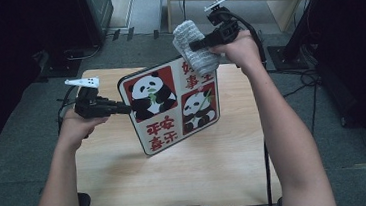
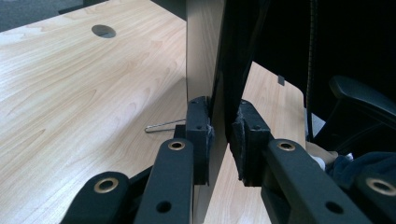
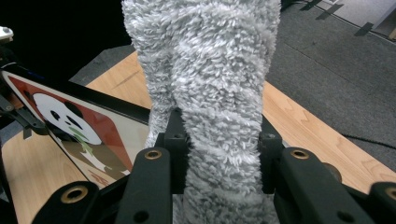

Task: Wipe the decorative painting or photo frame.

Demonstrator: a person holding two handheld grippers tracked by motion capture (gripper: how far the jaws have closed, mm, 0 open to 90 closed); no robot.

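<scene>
Grey fluffy cloth (image 1: 193,47), clamped in my right gripper (image 1: 197,45), sits at the panda board's (image 1: 171,104) one o'clock corner. My left gripper (image 1: 123,108) pinches its nine o'clock edge above the tabletop (image 1: 226,164). Wiping is underway; next, sweep downward.

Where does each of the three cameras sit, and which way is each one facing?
High view: above the person's side, looking forward and down on the wooden table; both forearms, left gripper and right gripper show.
Left gripper view: rides the left gripper, looking along its jaws clamped on the edge of the panda picture frame, table beyond.
Right gripper view: rides the right gripper, looking along jaws squeezing the grey cloth.
Shared: the high and right gripper views both show the frame's panda face and the cloth.
</scene>
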